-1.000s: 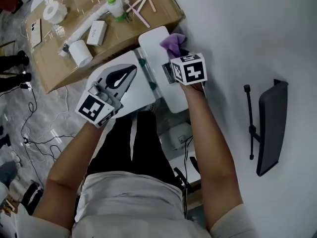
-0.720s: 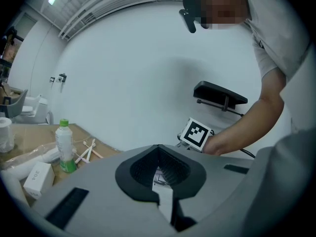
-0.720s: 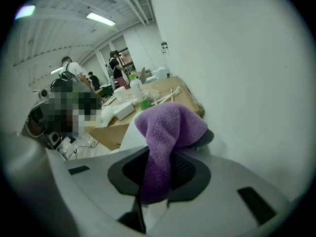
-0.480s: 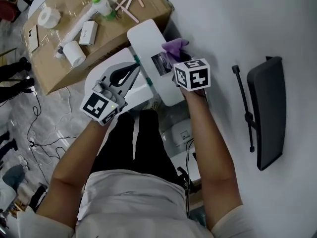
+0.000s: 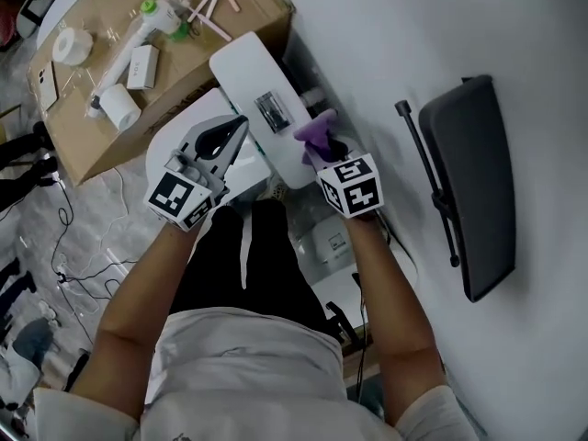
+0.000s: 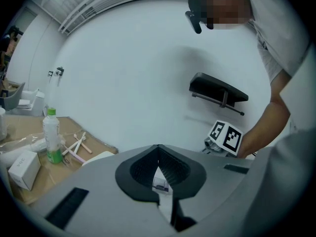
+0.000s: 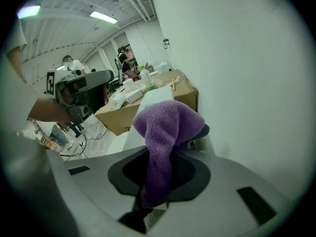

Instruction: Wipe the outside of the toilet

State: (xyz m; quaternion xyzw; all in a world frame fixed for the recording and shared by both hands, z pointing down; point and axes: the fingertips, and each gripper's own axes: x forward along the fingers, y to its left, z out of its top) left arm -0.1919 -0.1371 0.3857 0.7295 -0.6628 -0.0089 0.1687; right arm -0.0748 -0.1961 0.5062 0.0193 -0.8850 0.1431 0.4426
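Note:
The white toilet has its tank lid [image 5: 241, 79] against the wall and its seat lid [image 5: 163, 147] below. My right gripper [image 5: 318, 147] is shut on a purple cloth [image 5: 310, 134] that rests at the near wall-side corner of the tank lid. In the right gripper view the purple cloth [image 7: 165, 132] bulges up out of the jaws, hiding the tips. My left gripper [image 5: 241, 125] hovers over the seat lid beside the tank, shut, with nothing held. In the left gripper view its tips [image 6: 159, 148] meet.
A cardboard box [image 5: 101, 26] left of the toilet carries paper rolls [image 5: 118, 105], a green-capped bottle [image 5: 156, 9] and toothbrushes. A black fold-down seat [image 5: 464, 182] hangs on the white wall at right. Cables [image 5: 55, 265] lie on the floor at left.
My right gripper has drawn the cloth along the tank lid's wall side, from the far end to the near corner. The left gripper has stayed over the seat lid.

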